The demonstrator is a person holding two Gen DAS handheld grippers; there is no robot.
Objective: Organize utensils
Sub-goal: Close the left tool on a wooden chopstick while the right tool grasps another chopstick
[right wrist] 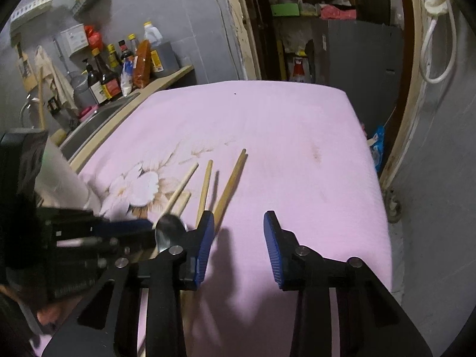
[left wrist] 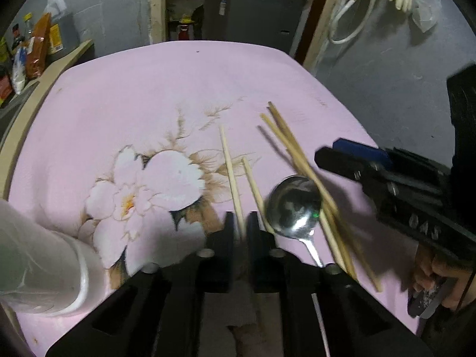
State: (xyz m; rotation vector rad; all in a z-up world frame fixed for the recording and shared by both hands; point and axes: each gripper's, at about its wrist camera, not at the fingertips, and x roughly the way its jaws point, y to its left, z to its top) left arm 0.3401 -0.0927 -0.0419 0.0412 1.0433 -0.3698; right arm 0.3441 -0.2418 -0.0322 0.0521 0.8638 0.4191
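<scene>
Several wooden chopsticks lie loose on the pink flowered cloth (left wrist: 119,104). My left gripper (left wrist: 241,223) is shut on one chopstick (left wrist: 230,166), which runs away from its black fingers. Just to its right, a steel spoon (left wrist: 294,205) lies bowl up with a pair of chopsticks (left wrist: 291,145) crossing its rim. My right gripper (right wrist: 239,232) stands open over bare cloth, nothing between its blue pads (right wrist: 205,244). In its view the spoon (right wrist: 169,232) and chopsticks (right wrist: 229,184) sit just left of its left finger. The right gripper (left wrist: 330,151) also shows at the right of the left wrist view.
A white cylindrical cup (left wrist: 38,267) stands at the cloth's near left. Beyond the table's left edge are a sink (right wrist: 98,119) and a counter with sauce bottles (right wrist: 107,74). The cloth (right wrist: 312,163) drops off at the right towards a grey wall and doorway.
</scene>
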